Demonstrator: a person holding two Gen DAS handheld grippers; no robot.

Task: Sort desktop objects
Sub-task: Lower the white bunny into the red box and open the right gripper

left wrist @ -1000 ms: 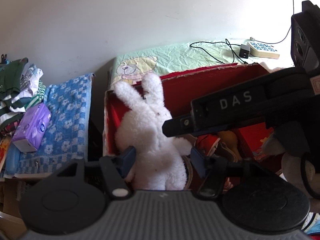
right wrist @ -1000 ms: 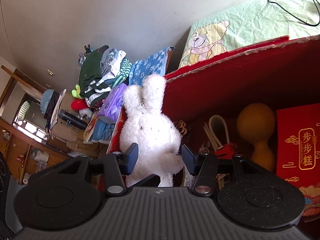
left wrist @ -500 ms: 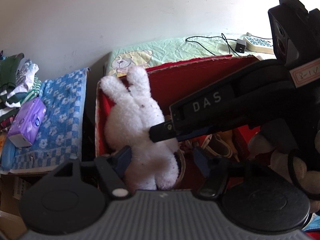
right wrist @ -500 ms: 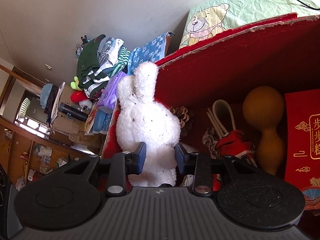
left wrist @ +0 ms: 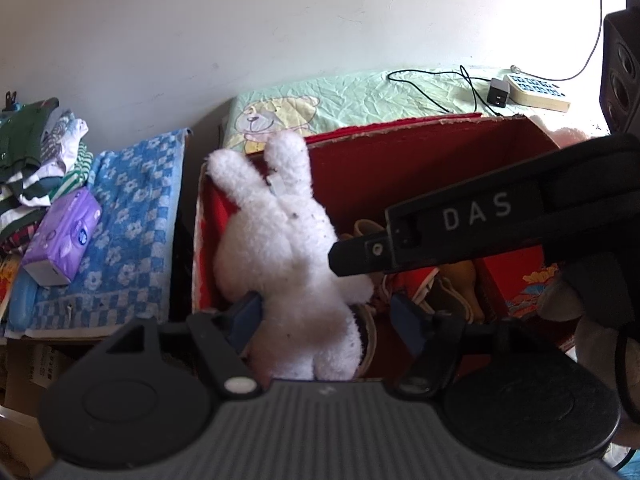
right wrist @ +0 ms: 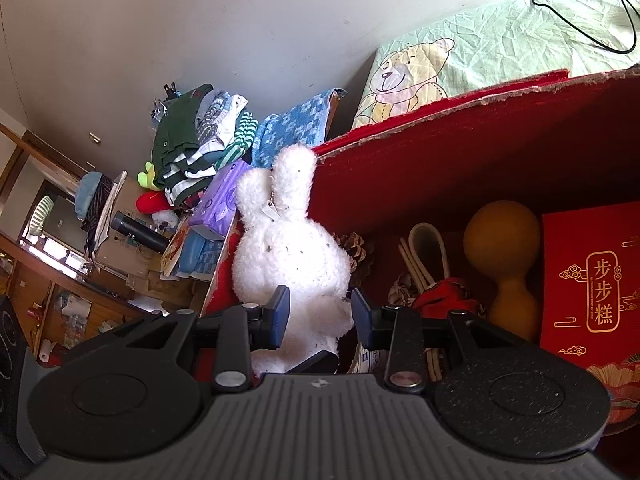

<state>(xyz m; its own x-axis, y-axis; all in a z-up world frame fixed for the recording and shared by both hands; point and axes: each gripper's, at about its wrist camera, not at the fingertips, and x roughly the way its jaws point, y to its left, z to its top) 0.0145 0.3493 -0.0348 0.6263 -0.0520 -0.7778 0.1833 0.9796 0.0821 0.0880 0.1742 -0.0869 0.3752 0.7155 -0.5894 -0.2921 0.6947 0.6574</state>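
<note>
White fluffy plush rabbit [left wrist: 288, 256] stands upright at the left end of the open red cardboard box [left wrist: 420, 168], ears against the box's upper-left corner. Right gripper [right wrist: 320, 316]: jaws narrow, pads pinching the rabbit's lower body. Left gripper [left wrist: 324, 316]: jaws have just been opening, now stand wide; rabbit between them, right pad clear of the fur. Tan gourd [right wrist: 504, 256] and red printed gift box [right wrist: 596, 280] at right of frame. Purple tissue pack [left wrist: 60, 236] on blue checked towel [left wrist: 128, 232], left of frame.
</note>
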